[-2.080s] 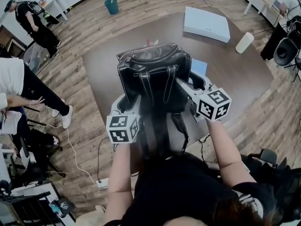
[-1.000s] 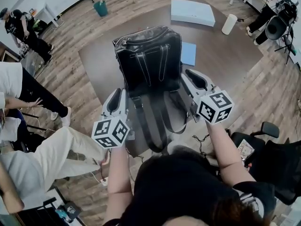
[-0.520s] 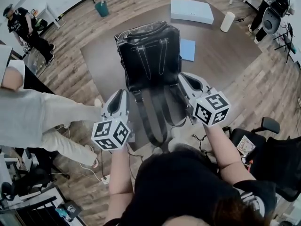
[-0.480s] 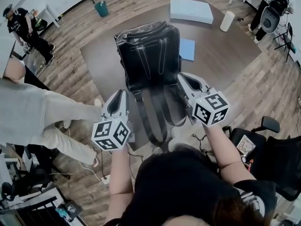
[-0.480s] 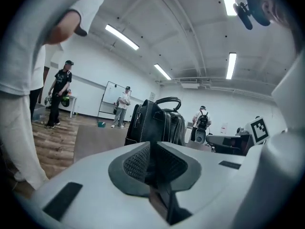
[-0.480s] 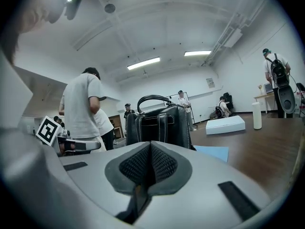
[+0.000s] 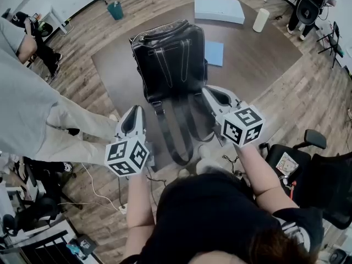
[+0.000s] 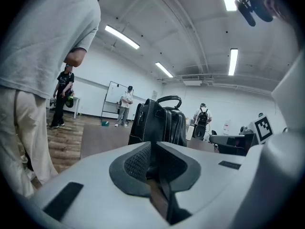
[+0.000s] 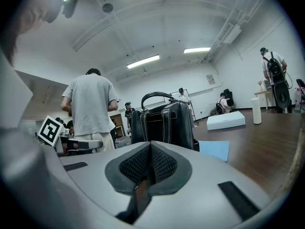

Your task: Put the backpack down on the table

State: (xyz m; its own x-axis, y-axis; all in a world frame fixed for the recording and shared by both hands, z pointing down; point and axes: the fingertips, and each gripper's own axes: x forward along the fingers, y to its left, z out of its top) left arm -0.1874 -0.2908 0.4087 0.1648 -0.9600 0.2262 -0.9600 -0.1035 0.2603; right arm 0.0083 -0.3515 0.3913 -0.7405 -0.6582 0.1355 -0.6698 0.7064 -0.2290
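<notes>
The black leather backpack (image 7: 170, 59) stands upright on the brown table (image 7: 258, 54), its handle up. Its two straps (image 7: 176, 131) trail back over the table's near edge. My left gripper (image 7: 136, 110) is just behind the bag's lower left corner, apart from it, with its pads together. My right gripper (image 7: 208, 91) sits by the lower right corner, also apart and shut. In the left gripper view the backpack (image 8: 159, 125) stands beyond the shut left gripper (image 8: 152, 147). In the right gripper view the backpack (image 9: 164, 123) stands beyond the shut right gripper (image 9: 150, 149).
A white box (image 7: 219, 9), a white cylinder (image 7: 258, 20) and a blue sheet (image 7: 213, 53) lie on the table behind the bag. A person in grey (image 7: 33, 92) stands close at the left. A black office chair (image 7: 308, 164) is at the right.
The backpack, held up between both grippers two seconds ago, now stands on the table. Both grippers have let go, drawn back toward me and shut. A person in grey has walked in at the left.
</notes>
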